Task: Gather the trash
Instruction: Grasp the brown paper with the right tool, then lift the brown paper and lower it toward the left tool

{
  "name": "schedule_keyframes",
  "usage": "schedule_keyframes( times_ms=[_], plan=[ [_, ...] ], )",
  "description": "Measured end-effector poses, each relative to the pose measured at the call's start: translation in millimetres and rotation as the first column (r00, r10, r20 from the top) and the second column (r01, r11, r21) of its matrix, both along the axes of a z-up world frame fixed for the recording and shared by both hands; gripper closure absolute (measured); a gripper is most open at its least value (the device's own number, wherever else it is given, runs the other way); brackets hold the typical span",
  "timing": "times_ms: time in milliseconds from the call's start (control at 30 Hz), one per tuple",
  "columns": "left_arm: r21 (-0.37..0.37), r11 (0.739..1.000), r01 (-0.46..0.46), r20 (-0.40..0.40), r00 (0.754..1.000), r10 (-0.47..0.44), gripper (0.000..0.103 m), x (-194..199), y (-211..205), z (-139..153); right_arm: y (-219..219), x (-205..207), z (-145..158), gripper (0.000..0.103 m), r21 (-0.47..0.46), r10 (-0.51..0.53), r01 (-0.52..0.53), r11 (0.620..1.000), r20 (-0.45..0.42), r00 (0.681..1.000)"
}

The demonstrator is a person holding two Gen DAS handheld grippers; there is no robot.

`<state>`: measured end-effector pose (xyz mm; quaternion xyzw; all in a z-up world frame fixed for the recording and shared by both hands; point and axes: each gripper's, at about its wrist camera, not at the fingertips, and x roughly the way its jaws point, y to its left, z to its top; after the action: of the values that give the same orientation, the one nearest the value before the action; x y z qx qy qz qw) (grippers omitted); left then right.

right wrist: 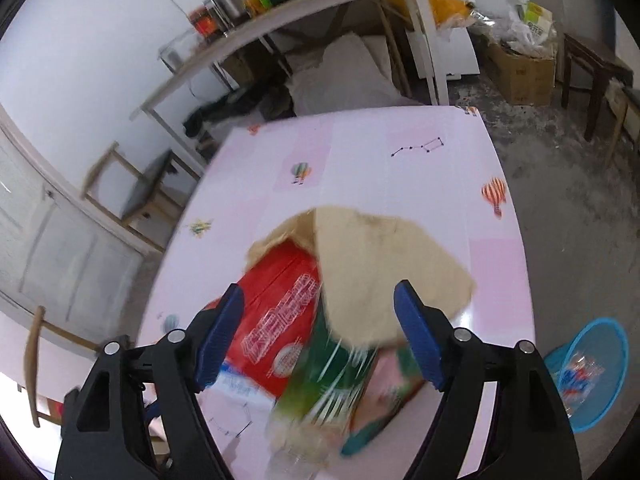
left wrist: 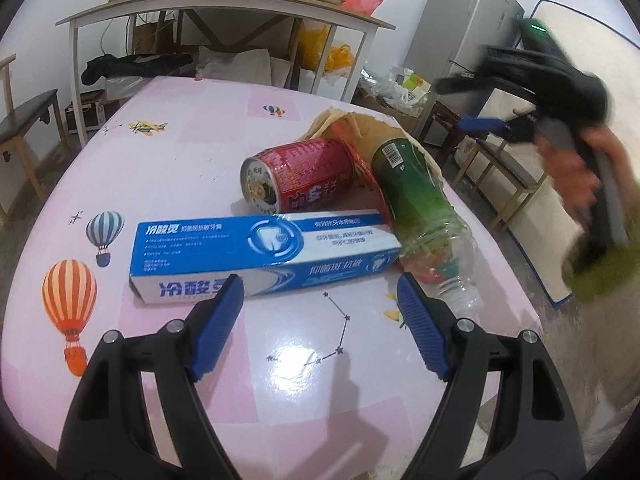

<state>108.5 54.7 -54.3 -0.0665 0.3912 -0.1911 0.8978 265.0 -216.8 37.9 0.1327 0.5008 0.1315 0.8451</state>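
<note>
My left tongs (left wrist: 320,320) hang over the pink tabletop (left wrist: 168,168), spread wide with nothing between the pads. Just ahead of their tips lies the blue toothpaste box (left wrist: 256,252), flat on the table, its long axis running crosswise to my fingers, so its near long side faces me and the left pad sits right at its near edge. Behind the box a red drink can (left wrist: 298,178) lies on its side, and to the right of that a green-labelled clear plastic bottle (left wrist: 416,216) lies with its neck toward my right pad, both resting against a piece of brown paper (left wrist: 360,124). My right tongs (right wrist: 320,344) are also spread and empty, held above the same pile; in their blurred view the bottle (right wrist: 332,360) lies between and below the pads, lengthwise along my fingers, beside a red packet (right wrist: 280,304). A blue mesh bin (right wrist: 592,372) stands on the floor off to the right of the right tongs. I judge the left hand nearer the box, and the right better lined up for the bottle.
</note>
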Motion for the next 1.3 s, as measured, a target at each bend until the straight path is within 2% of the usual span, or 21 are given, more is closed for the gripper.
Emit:
schedule_keyframes(
  times_ms=[100,200,400,533,667,767,833,967,1033,1133,1300],
  plan=[
    [-0.003,1.0,0.007,0.002,1.0,-0.007,0.028,2,-2,0,11,46,-15,0.023,-0.025,0.061,-0.064,0.998,-0.109,0.992],
    [-0.007,1.0,0.011,0.001,1.0,-0.011,0.028,4,-3,0,14,85,-42,0.023,0.027,0.052,-0.046,0.999,-0.265,0.963],
    [-0.014,0.999,0.029,-0.006,1.0,-0.029,0.028,5,-8,-3,39,121,-71,0.023,-0.043,0.06,-0.082,0.996,-0.372,0.926],
    [-0.014,0.999,0.042,-0.008,0.999,-0.042,0.028,6,-10,-4,48,128,-88,0.023,-0.04,0.055,-0.08,0.996,-0.436,0.898],
    [-0.019,0.999,0.046,-0.01,0.999,-0.046,0.028,6,-11,-5,49,126,-93,0.026,-0.073,0.039,-0.077,0.994,-0.427,0.903],
    [-0.019,0.999,0.045,-0.012,0.999,-0.045,0.028,6,-9,-6,45,124,-96,0.041,-0.099,0.029,-0.08,0.992,-0.432,0.902],
    [-0.02,0.999,0.042,-0.014,0.999,-0.042,0.028,7,-8,-6,43,125,-97,0.055,-0.103,0.027,-0.079,0.992,-0.435,0.9],
    [-0.019,0.999,0.036,-0.019,0.999,-0.036,0.028,7,-6,-8,37,124,-92,0.073,-0.11,0.02,-0.071,0.991,-0.405,0.914],
    [-0.018,0.999,0.034,-0.022,0.999,-0.035,0.028,7,-5,-9,33,122,-84,0.084,-0.124,0.014,-0.065,0.99,-0.368,0.93],
    [-0.015,0.999,0.03,-0.026,0.999,-0.031,0.028,6,-4,-11,28,122,-71,0.092,-0.143,0.0,-0.045,0.989,-0.305,0.952],
    [-0.013,0.999,0.029,-0.028,0.999,-0.029,0.028,5,-4,-12,16,114,-34,0.095,-0.17,-0.031,0.007,0.985,-0.137,0.99]
  ],
)
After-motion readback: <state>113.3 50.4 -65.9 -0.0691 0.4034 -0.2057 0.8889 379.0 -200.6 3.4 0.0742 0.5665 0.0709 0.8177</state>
